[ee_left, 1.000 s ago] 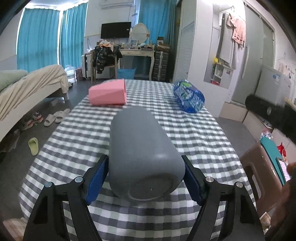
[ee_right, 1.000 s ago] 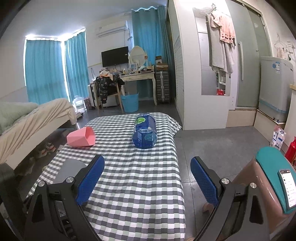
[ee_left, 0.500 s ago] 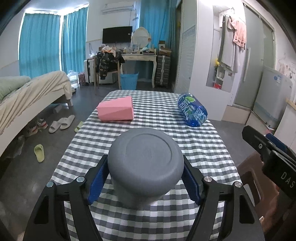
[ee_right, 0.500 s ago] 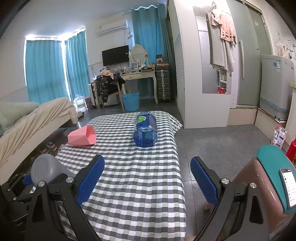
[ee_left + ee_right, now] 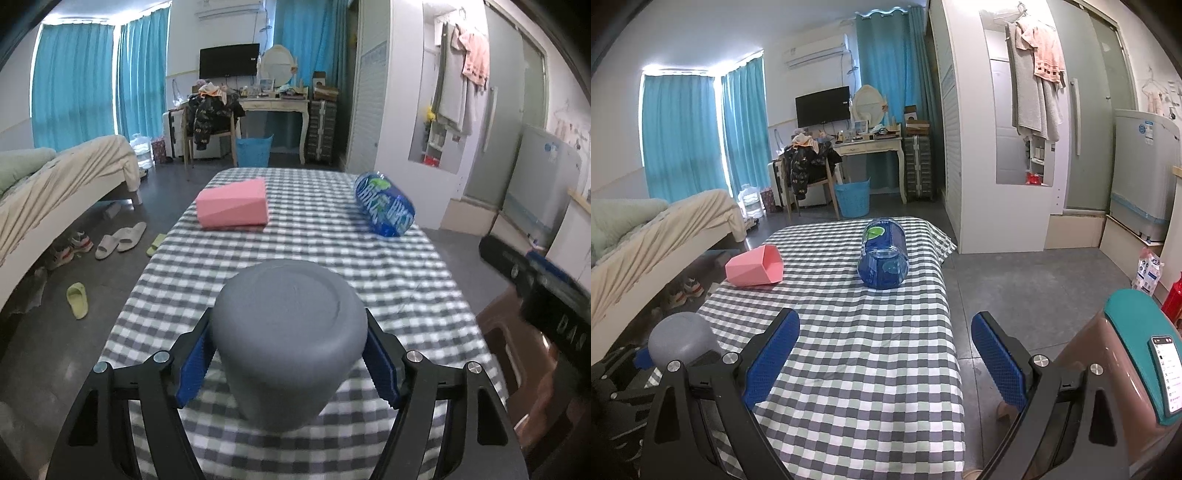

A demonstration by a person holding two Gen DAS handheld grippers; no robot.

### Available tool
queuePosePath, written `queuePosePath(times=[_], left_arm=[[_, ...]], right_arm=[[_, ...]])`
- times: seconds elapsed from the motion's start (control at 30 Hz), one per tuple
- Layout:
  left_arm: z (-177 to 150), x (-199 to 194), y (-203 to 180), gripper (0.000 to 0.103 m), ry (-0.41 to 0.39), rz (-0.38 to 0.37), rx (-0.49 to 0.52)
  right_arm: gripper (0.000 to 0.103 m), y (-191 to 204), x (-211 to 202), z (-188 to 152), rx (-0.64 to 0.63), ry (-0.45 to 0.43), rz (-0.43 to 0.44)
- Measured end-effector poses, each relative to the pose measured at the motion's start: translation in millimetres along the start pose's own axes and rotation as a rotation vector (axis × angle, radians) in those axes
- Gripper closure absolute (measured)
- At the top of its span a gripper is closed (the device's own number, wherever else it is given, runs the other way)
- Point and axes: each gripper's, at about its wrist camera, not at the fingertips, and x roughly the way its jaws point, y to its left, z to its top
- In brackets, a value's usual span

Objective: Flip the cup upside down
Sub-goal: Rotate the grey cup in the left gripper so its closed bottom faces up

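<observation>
Our desk (image 5: 406,280) has a gray and white check cloth, and behind it we see a bedroom with blue curtains. On the desk a big blue water jug (image 5: 384,208) lies on its side, and we cannot tell if anything is in it. A pink cup (image 5: 232,203) lies on its side too, well apart from the jug. Our left claw (image 5: 288,354) squeezes the gray cup (image 5: 291,332) from both sides. The cup is bottom up, and its open end is hidden low down. Our right claw (image 5: 884,354) is wide open over the desk edge and holds nothing.
</observation>
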Motion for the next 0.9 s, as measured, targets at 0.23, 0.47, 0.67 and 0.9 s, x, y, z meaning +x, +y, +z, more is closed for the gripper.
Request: queuePosePath(times=[0.23, 0.47, 0.67, 0.9], left_arm=[[-7, -4, 5, 0.027, -0.017, -0.016, 0.017], [-15, 8, -1, 0.024, 0.017, -0.007, 0.06], [-23, 18, 1, 0.03, 0.02, -0.024, 0.038], [-21, 19, -11, 0.03, -0.03, -0.088, 0.039]], right_arm=[[0.008, 2, 0, -2, -0.007, 0.0, 0.003], [0.008, 3, 2, -4, -0.013, 0.006, -0.004], [0.008, 5, 4, -5, -0.021, 0.012, -0.003], [0.008, 5, 5, -5, -0.023, 0.012, -0.007]])
